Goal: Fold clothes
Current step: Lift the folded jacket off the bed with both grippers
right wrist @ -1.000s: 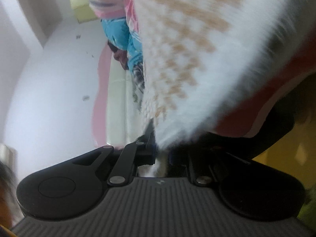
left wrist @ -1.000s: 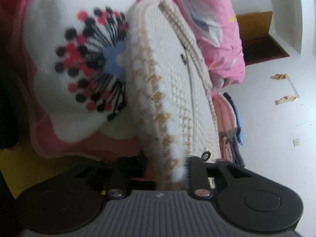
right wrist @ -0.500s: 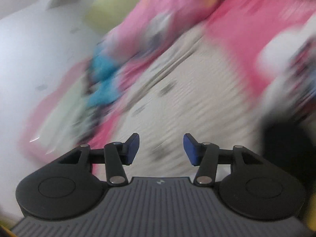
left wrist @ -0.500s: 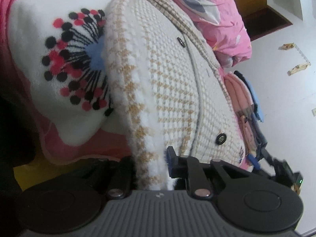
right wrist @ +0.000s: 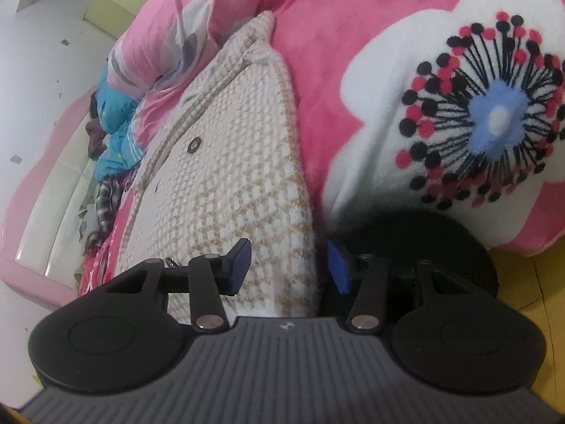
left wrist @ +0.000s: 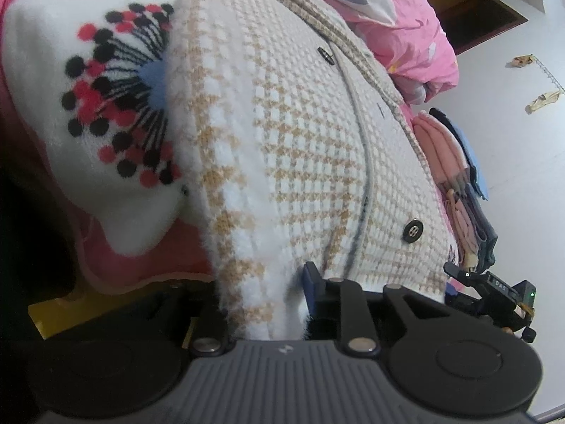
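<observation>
Since a second ago, the right gripper [right wrist: 289, 265] is no longer clamped on the fuzzy hem: its jaws have just been opening and are now easing slightly back, standing moderately apart with the cardigan's edge lying between them, the pads not pressing it. Over on the other side, the left gripper [left wrist: 261, 296] has jaws that have just been loosening too; the folded hem is still sitting between them, though whether the pads are still gripping it I cannot tell, since the near finger is lost behind the fluff.

Lying buttoned and flat on the pink flower blanket [right wrist: 388, 46] is the cream-and-tan cardigan [left wrist: 282, 134], its near hem reaching the bed's front edge.

Risks, as I judge them: the thick fleecy fold is likely springing open once both holds are going, and the hem hanging at the bed's edge may be sliding off toward the yellow floor [right wrist: 522, 282]. Snagging fluff on a withdrawing pad could drag the fold askew.

Room is opening over the blanket toward the big flower; the far side is crowding with the pink quilt [left wrist: 399, 24] and a pile of other clothes [left wrist: 459, 176].
</observation>
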The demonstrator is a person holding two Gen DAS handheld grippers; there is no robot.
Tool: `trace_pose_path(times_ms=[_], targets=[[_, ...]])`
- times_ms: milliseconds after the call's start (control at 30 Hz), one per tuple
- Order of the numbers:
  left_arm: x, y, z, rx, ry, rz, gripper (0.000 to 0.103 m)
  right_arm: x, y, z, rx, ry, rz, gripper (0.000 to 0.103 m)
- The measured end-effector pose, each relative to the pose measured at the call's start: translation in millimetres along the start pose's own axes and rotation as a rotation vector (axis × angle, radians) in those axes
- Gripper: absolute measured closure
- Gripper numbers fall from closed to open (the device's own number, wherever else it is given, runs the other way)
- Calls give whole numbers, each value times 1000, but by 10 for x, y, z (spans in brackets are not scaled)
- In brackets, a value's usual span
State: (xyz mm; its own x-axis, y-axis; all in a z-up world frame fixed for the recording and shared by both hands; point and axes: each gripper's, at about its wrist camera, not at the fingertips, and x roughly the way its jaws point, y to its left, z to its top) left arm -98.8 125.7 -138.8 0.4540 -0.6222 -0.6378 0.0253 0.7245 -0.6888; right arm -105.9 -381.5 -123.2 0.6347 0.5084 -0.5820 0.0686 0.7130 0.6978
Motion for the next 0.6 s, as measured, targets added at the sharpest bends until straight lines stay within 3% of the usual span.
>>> trace_pose_path(times_ms=[133, 200, 300, 600], targets=[[59, 1, -24, 13, 21, 5, 78, -45, -59, -22, -13, 35, 14, 71], [69, -49, -39, 58, 28, 21, 80, 0, -58, -36, -23, 61, 23, 86], [6, -139, -45, 122, 13, 40, 88, 133, 12, -54, -20, 84, 43, 96], [-605, -397, 182, 120, -115, -188, 91, -220, 290, 55, -3, -21, 250, 97]])
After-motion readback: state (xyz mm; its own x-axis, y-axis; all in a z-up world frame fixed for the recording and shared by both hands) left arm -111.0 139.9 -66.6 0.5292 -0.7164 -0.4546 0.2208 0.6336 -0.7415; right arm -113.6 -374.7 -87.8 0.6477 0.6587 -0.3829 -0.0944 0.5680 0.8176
